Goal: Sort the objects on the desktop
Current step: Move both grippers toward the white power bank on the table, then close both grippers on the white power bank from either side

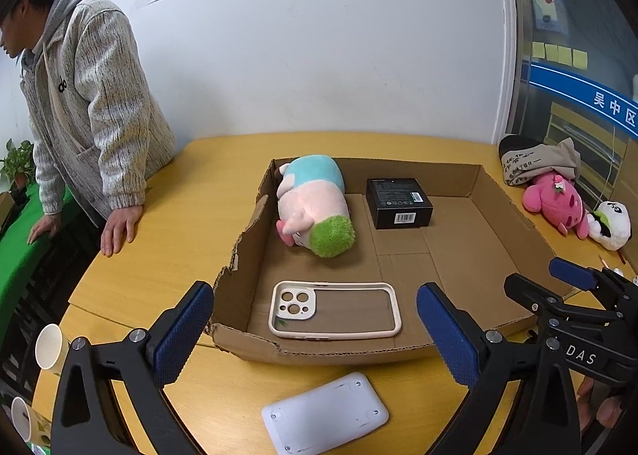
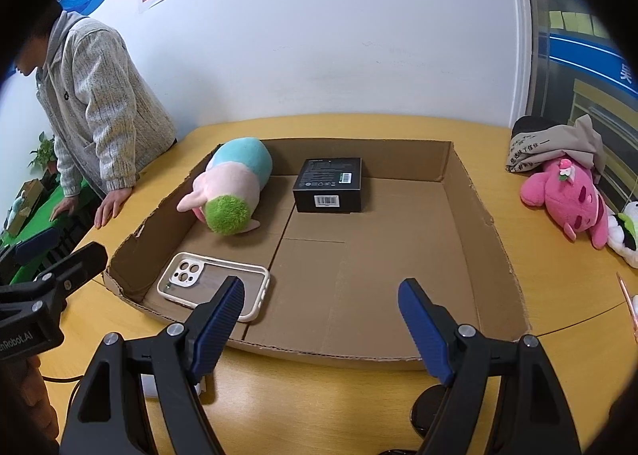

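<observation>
- Left gripper: fingers spread wide with nothing between the pads, hovering over the near edge of the desk.
- Right gripper: fingers likewise apart and empty, pointing at the near wall of the box. In the left view it shows at the right edge, just beside the box's near right corner.
- White device: a flat rounded slab lying underside up on the desk, just in front of the box and below the left gripper, touching neither finger.
- Dark round thing: on the desk under the right gripper, mostly hidden; what it is I cannot tell.
- Paper cups: at the near left desk edge, tilted.
- Phone case: cream rim, clear back, flat inside the box in its near left corner.
- Plush toy: pink body, blue far end, green fuzzy near end, lying on its side along the box's left wall, beyond the case.
- Black carton: upright on the box floor to the right of the toy, near the far wall, apart from it.
- Pink plush and panda plush: on the desk outside the box, far right, side by side, with a cloth bundle behind them.
- Person: in a grey knit jacket, standing at the far left, one hand flat on the desk.
</observation>
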The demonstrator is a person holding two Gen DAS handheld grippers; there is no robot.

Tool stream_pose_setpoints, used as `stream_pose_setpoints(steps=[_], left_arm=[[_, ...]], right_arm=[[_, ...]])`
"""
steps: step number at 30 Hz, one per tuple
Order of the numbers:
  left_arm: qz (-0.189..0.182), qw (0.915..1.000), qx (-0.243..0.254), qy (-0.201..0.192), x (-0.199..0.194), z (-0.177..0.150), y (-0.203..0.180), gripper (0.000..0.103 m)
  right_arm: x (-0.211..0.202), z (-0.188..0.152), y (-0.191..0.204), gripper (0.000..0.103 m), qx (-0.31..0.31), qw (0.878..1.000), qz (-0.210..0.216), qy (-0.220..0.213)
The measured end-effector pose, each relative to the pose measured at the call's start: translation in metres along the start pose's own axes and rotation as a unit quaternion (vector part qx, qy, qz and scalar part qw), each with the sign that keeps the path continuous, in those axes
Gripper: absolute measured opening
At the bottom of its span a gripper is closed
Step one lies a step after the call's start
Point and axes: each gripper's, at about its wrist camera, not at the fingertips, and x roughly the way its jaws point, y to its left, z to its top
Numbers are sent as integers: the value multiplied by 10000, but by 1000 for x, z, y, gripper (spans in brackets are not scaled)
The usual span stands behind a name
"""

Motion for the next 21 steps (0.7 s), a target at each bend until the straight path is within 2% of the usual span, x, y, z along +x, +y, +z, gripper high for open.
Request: stream_pose_setpoints(steps=[16, 21], left_arm=[[-58, 9998, -82, 146, 2, -9, 2, 103], [-229, 9988, -209, 388, 4, -19, 18, 103]], right_arm=[[1, -2, -4, 79, 51, 10000, 34, 51], [5, -7, -1, 79, -20, 9997, 160, 181]])
